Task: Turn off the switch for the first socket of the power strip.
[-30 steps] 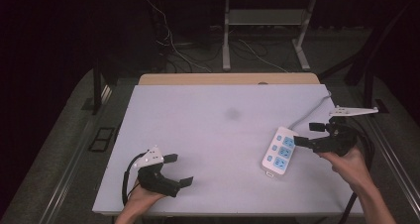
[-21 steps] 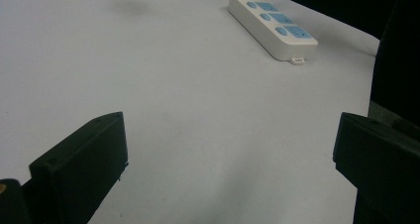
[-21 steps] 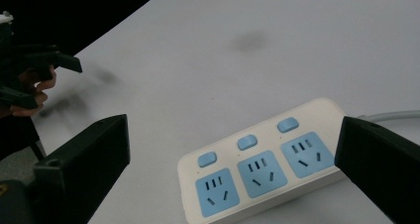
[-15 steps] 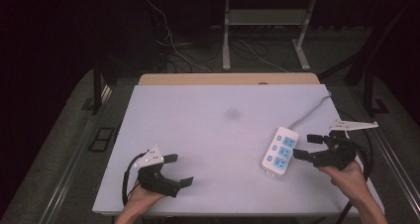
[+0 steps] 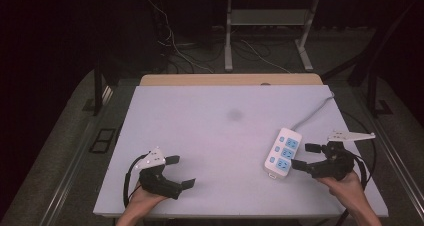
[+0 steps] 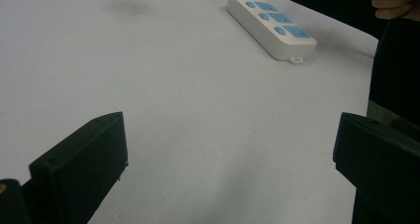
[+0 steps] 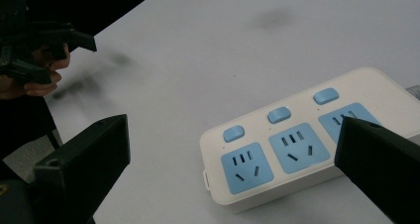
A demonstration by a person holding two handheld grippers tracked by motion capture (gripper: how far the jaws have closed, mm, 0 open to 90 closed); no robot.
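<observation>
A white power strip [image 5: 283,153] with three blue sockets and blue switches lies at the table's right side, its grey cable [image 5: 313,111] running toward the far right corner. My right gripper [image 5: 306,156] sits just right of the strip, open, its jaws pointing at the strip with nothing between them. The right gripper view has the power strip [image 7: 302,140] close ahead between the open jaws. My left gripper [image 5: 181,171] rests open near the front left edge, empty. From the left gripper view the power strip [image 6: 270,25] lies far off across the table.
The white table top [image 5: 215,131] has a faint dark smudge [image 5: 234,115] near its middle. A wooden edge [image 5: 230,80] runs along the far side. Beyond stand metal desk legs [image 5: 229,36] and loose floor cables [image 5: 175,46].
The right gripper has drawn back toward the front edge and lower, away from the power strip's side. The left gripper has stayed put.
</observation>
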